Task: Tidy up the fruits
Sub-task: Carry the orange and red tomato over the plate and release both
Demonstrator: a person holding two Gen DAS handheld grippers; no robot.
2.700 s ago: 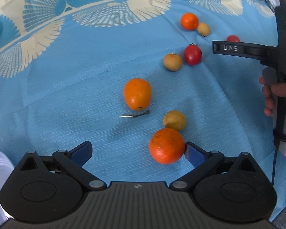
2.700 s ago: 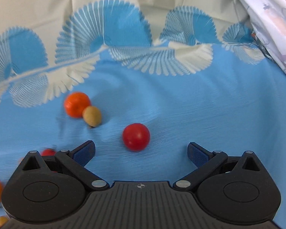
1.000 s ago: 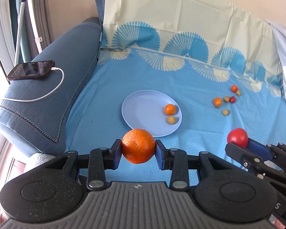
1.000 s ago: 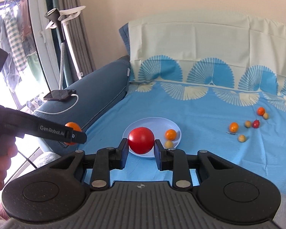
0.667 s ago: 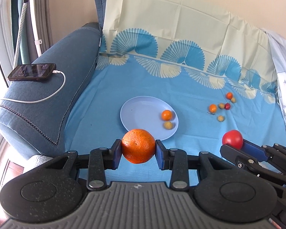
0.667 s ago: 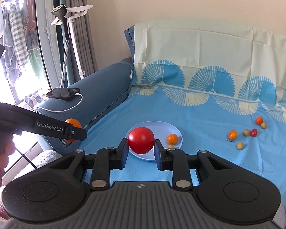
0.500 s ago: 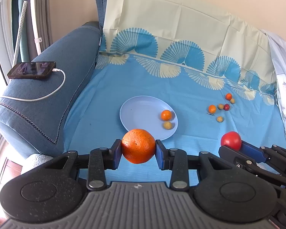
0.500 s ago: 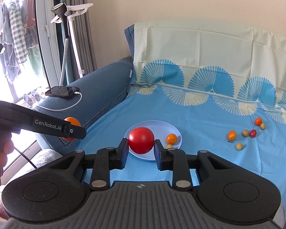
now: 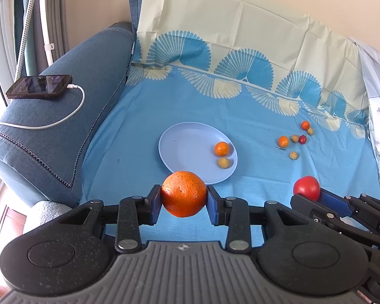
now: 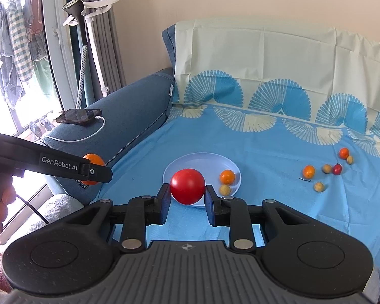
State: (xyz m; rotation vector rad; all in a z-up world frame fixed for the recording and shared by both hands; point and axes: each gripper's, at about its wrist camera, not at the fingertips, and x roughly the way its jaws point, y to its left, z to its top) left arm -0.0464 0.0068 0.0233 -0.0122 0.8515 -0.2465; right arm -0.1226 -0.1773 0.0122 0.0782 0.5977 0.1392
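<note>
My left gripper [image 9: 183,198] is shut on a large orange [image 9: 183,193] and holds it in the air in front of a pale blue plate [image 9: 182,149]. My right gripper [image 10: 187,193] is shut on a red tomato [image 10: 187,186], also in the air short of the plate [image 10: 190,162]. The plate lies on the blue sofa cover and holds a small orange [image 9: 221,149] and a small yellow fruit [image 9: 223,163]. Several small fruits [image 9: 293,140] lie loose on the cover to the right of the plate; they also show in the right wrist view [image 10: 324,171].
A blue sofa armrest [image 9: 53,116] at the left carries a phone [image 9: 39,86] on a white charging cable. The sofa back [image 9: 240,25] is draped in cream cloth. A window, curtains and a garment steamer [image 10: 83,25] stand at the far left.
Both grippers closed on their fruit, rose from the cover and pulled back toward the plate side; over the last second both hold steady, drifting only slightly.
</note>
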